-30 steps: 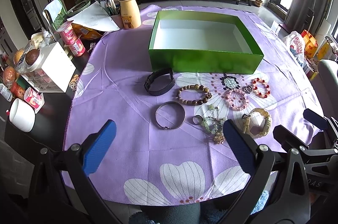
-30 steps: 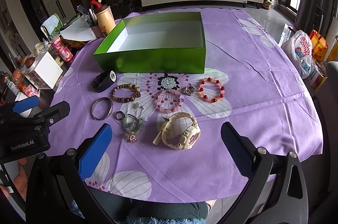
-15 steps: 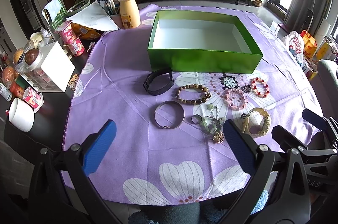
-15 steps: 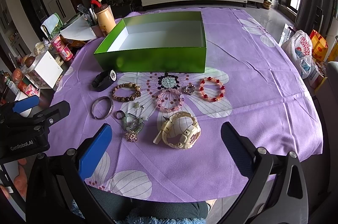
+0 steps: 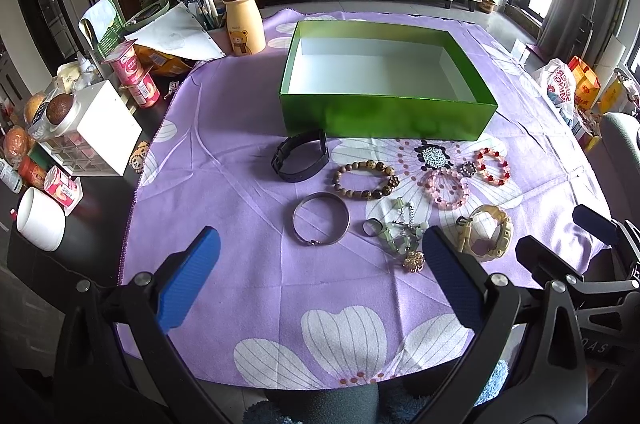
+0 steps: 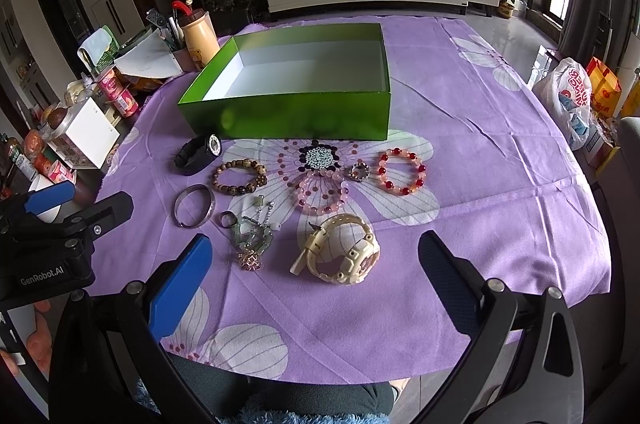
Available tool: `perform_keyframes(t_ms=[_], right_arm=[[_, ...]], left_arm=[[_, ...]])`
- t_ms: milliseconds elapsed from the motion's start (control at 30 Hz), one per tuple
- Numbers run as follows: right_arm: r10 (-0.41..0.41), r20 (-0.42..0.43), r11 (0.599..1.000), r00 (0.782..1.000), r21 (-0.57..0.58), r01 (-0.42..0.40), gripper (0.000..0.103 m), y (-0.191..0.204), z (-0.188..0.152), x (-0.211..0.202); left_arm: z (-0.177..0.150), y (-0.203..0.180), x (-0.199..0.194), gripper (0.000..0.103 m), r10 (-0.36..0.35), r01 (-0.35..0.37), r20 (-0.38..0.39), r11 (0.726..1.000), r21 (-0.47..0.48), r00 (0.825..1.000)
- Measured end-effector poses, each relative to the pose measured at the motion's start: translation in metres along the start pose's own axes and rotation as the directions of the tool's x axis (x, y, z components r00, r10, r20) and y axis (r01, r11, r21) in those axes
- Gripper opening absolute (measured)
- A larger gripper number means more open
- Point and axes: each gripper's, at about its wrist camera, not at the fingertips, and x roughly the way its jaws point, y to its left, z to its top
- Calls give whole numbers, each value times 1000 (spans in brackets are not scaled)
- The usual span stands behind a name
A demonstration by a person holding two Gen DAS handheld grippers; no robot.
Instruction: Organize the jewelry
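An empty green box (image 5: 386, 117) (image 6: 288, 119) stands on the purple cloth. In front of it lie a black watch (image 5: 301, 160) (image 6: 198, 153), a brown bead bracelet (image 5: 366, 176) (image 6: 240, 177), a silver bangle (image 5: 320, 224) (image 6: 194, 205), a pink bead bracelet (image 5: 446, 188) (image 6: 323, 192), a red bead bracelet (image 5: 492, 165) (image 6: 402, 171), a cream watch (image 5: 486, 231) (image 6: 340, 255) and a charm chain (image 5: 404, 238) (image 6: 252, 240). My left gripper (image 5: 320, 276) is open, low over the near edge behind the bangle. My right gripper (image 6: 316, 276) is open just behind the cream watch.
Left of the cloth stand a white mug (image 5: 40, 220), a white drawer box (image 5: 96, 131), yogurt cups (image 5: 136, 75), papers and a yellow bear bottle (image 5: 243, 23). Bags (image 6: 572, 95) sit on the floor at the right.
Both views have shifted very slightly; the jewelry and box lie where they were and both grippers stay open.
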Motion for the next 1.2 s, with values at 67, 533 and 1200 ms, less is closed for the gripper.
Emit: perform_keyframes(t_ms=[67, 533, 1200], right_arm=[[-1, 1, 1000, 1000, -1, 1, 102, 0, 0, 0], [1, -4, 1000, 1000, 6, -1, 102, 1, 0, 2], [107, -67, 977, 992, 195, -92, 91, -59, -17, 46]], left_arm=[[0, 0, 0, 101, 0, 0, 0, 1000, 0, 1000], [1, -1, 2, 101, -3, 3, -6, 1000, -1, 1000], [-20, 28, 73, 101, -138, 135, -30, 986, -97, 990]])
